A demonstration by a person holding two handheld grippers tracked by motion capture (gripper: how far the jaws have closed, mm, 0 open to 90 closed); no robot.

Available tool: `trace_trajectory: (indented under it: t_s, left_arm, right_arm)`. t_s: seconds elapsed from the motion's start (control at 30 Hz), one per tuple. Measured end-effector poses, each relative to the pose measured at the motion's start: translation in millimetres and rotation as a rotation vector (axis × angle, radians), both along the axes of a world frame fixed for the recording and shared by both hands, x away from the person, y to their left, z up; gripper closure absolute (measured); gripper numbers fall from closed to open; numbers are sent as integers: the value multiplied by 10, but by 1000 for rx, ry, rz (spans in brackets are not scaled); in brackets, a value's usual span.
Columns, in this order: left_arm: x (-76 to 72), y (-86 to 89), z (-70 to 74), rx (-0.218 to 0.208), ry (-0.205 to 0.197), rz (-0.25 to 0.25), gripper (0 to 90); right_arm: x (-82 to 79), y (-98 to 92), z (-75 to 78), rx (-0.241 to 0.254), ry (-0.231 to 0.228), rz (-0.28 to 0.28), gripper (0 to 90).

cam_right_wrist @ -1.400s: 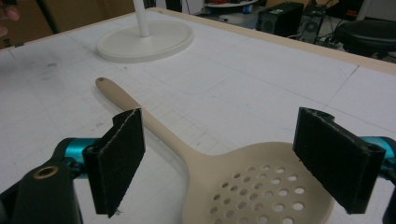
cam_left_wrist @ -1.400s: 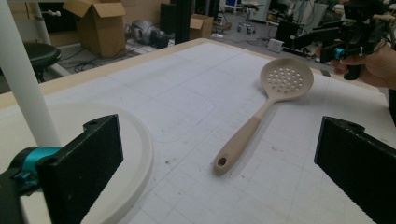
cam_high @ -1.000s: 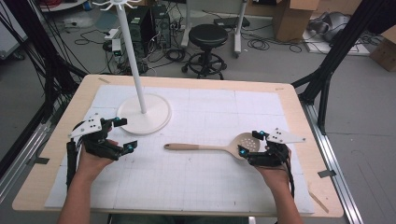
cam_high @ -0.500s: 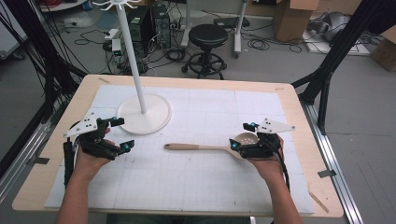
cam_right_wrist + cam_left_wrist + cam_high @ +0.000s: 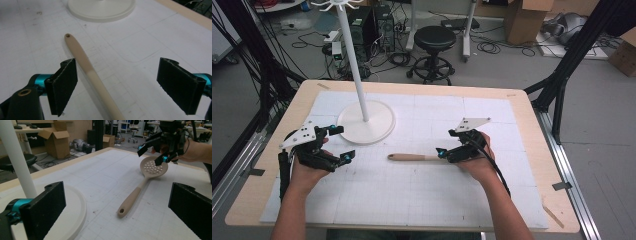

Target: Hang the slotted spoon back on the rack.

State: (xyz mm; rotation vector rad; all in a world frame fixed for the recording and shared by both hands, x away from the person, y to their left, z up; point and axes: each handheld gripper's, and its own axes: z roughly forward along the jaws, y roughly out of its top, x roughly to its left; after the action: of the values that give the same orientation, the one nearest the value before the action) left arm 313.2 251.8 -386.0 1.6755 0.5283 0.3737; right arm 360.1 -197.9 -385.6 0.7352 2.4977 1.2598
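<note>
right gripper [image 5: 452, 150] gapes over skimmer [image 5: 140, 188]; left gripper [image 5: 339, 145] wide apart.

The right tool [image 5: 446, 151] has moved toward 9 o'clock, from beside the slotted spoon's [image 5: 141, 185] perforated head to above it. Its open jaws now straddle the handle near the head. The left tool [image 5: 338, 145] has shifted slightly toward 12 o'clock on the bench [image 5: 532, 150], jaws spread wide.

obstacle: white stand [image 5: 364, 120] back left | spoon [image 5: 414, 157] mid-mat | mat [image 5: 412, 200] front free
</note>
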Motion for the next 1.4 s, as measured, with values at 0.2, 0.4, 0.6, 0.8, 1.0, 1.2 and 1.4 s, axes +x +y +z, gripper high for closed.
trace_trajectory:
  t_s: [0.2,0.4,0.6,0.8,1.0,1.2,1.4]
  left_arm:
    - [-1,-3,11,8,1,-2,17]
    - [3,-12,6,16,3,-5,17]
    - [5,-8,4,18,7,-1,17]
    - [7,-8,4,18,4,-4,17]
    - [7,-9,4,14,4,-1,17]
    - [6,-9,6,18,4,-5,17]
    - [7,-10,4,18,6,-4,17]
  right_arm:
    - [82,225,-110,-76,60,52,189]
    - [121,394,-188,-155,87,86,231]
    - [152,549,-273,-244,131,117,273]
    - [218,670,-332,-334,161,136,364]
    - [247,723,-371,-386,220,141,467]
    - [243,795,-331,-442,223,173,589]
    - [224,835,-315,-472,216,192,653]
